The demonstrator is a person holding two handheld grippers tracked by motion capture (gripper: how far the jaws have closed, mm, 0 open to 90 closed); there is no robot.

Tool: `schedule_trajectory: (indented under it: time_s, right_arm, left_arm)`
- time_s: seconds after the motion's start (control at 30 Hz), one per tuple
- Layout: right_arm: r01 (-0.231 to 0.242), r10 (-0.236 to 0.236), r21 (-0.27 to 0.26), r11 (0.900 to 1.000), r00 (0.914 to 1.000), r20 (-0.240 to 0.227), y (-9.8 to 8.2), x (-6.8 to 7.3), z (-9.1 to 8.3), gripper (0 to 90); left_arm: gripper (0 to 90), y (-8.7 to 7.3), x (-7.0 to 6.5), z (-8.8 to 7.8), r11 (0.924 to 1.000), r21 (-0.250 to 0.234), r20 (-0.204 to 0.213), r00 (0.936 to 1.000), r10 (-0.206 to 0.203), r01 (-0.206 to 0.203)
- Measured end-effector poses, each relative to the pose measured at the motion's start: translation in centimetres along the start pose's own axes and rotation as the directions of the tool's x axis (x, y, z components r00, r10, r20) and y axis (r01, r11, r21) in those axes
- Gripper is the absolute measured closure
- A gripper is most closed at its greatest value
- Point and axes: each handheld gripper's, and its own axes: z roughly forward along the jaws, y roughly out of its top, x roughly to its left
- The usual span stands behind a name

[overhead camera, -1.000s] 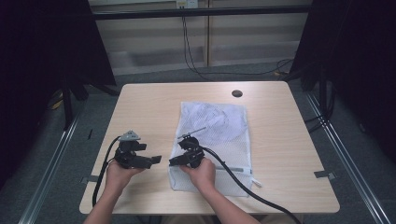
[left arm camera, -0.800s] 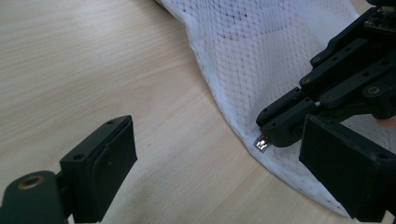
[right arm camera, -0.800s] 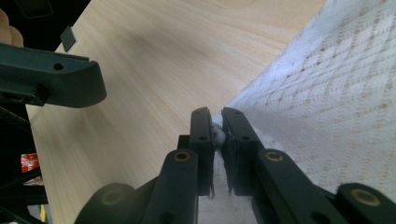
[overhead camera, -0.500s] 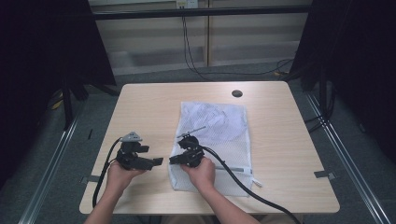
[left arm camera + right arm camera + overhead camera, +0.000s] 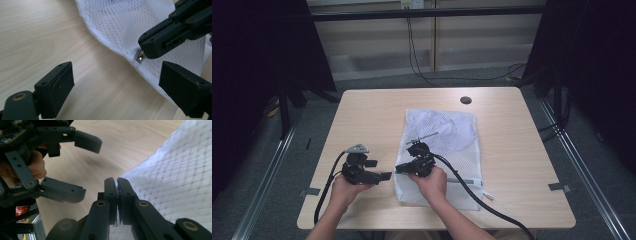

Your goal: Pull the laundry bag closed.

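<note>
A white mesh bag lies flat on the wooden table. My right gripper is at the bag's near left edge, pointing left. In the left gripper view the right gripper is shut on the bag's small metal zipper pull. The right gripper view has its jaws pressed together against the bag's edge. My left gripper faces it from the left, a short way off. Its jaws stand open over bare wood with nothing between them, and they are also in the right gripper view.
A round dark grommet sits in the table's far middle. A thick black cable trails from the right gripper across the bag to the table's near edge. Bare wood lies to the left of and beyond the bag. Dark floor and rails surround the table.
The right gripper has risen slightly at the bag's edge. The left hand and the bag have stayed in place.
</note>
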Motion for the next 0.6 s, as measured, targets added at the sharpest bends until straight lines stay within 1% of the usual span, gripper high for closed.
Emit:
schedule_trajectory:
  time_s: [0.03, 0.07, 0.1, 0.13, 0.17, 0.2, 0.27, 0.33, 0.37, 0.43, 0.47, 0.5, 0.53, 0.57, 0.6]
  right_arm:
    - [0.005, -0.005, -0.009, 1.000, 1.0000, -0.001, 0.0, -0.1, -0.1, 86.8]
    - [0.000, 0.000, -0.017, 1.000, 1.0000, -0.003, 0.0, -0.1, -0.3, 86.8]
    - [0.003, -0.003, -0.017, 1.000, 1.0000, -0.001, 0.1, -0.1, -0.4, 86.8]
    - [0.000, -0.001, -0.016, 1.000, 1.0000, -0.003, 0.1, -0.1, -0.5, 86.8]
    - [0.000, 0.000, -0.021, 1.000, 1.0000, -0.003, 0.1, -0.1, -0.6, 86.8]
    - [0.000, 0.000, -0.024, 1.000, 1.0000, -0.006, 0.1, -0.1, -0.7, 86.8]
    - [-0.002, 0.002, -0.024, 1.000, 1.0000, -0.001, 0.1, -0.2, -0.8, 86.8]
    - [-0.002, 0.002, -0.029, 1.000, 1.0000, -0.004, 0.2, -0.2, -0.9, 86.8]
    - [-0.002, 0.002, -0.030, 1.000, 1.0000, -0.006, 0.2, -0.2, -1.0, 86.8]
    - [-0.004, 0.004, -0.031, 1.000, 1.0000, -0.007, 0.2, -0.2, -1.0, 86.8]
    - [-0.004, 0.004, -0.031, 1.000, 1.0000, -0.006, 0.2, -0.2, -1.0, 86.8]
    - [-0.004, 0.004, -0.030, 1.000, 1.0000, -0.004, 0.1, -0.2, -1.0, 86.8]
    - [-0.005, 0.005, -0.030, 1.000, 1.0000, -0.003, 0.1, -0.2, -1.0, 86.8]
    - [-0.004, 0.004, -0.031, 1.000, 1.0000, -0.005, 0.1, -0.2, -1.0, 86.8]
    - [-0.003, 0.003, -0.030, 1.000, 1.0000, -0.004, 0.1, -0.2, -1.0, 86.8]
  left_arm:
    - [16.8, 0.0, 0.0, 0.1, 1.0000, 0.009, 0.024, 0.9997, 0.000, 0.000]
    - [17.0, 0.1, -0.1, 0.4, 1.0000, 0.008, 0.037, 0.9993, -0.005, 0.004]
    - [17.2, 0.1, -0.1, 0.4, 1.0000, 0.008, 0.037, 0.9993, -0.005, 0.004]
    - [17.9, 0.2, -0.2, 0.5, 0.9999, 0.007, 0.052, 0.9986, -0.008, 0.008]
    - [19.1, 0.2, -0.2, 0.5, 0.9999, 0.007, 0.052, 0.9986, -0.008, 0.008]
    - [20.2, 0.2, -0.3, 0.7, 0.9998, 0.011, 0.070, 0.9974, -0.014, 0.014]
    - [21.0, 0.2, -0.3, 0.7, 0.9998, 0.016, 0.068, 0.9976, -0.016, 0.015]
    - [23.3, 0.2, -0.4, 1.0, 0.9991, 0.029, 0.082, 0.9961, -0.032, 0.029]
    - [24.5, 0.2, -0.4, 1.0, 0.9991, 0.029, 0.082, 0.9961, -0.032, 0.029]
    - [25.2, 0.3, -0.3, 1.1, 0.9986, 0.030, 0.110, 0.9928, -0.046, 0.043]
    - [25.3, 0.3, -0.4, 1.2, 0.9981, 0.030, 0.110, 0.9923, -0.057, 0.054]
    - [26.0, 0.4, -0.4, 1.3, 0.9976, 0.037, 0.115, 0.9915, -0.062, 0.058]
    - [26.5, 0.4, -0.4, 1.4, 0.9977, 0.043, 0.120, 0.9912, -0.057, 0.052]
    - [26.7, 0.4, -0.5, 1.5, 0.9971, 0.047, 0.116, 0.9911, -0.065, 0.060]
    - [27.8, 0.4, -0.6, 1.6, 0.9967, 0.052, 0.126, 0.9897, -0.068, 0.062]
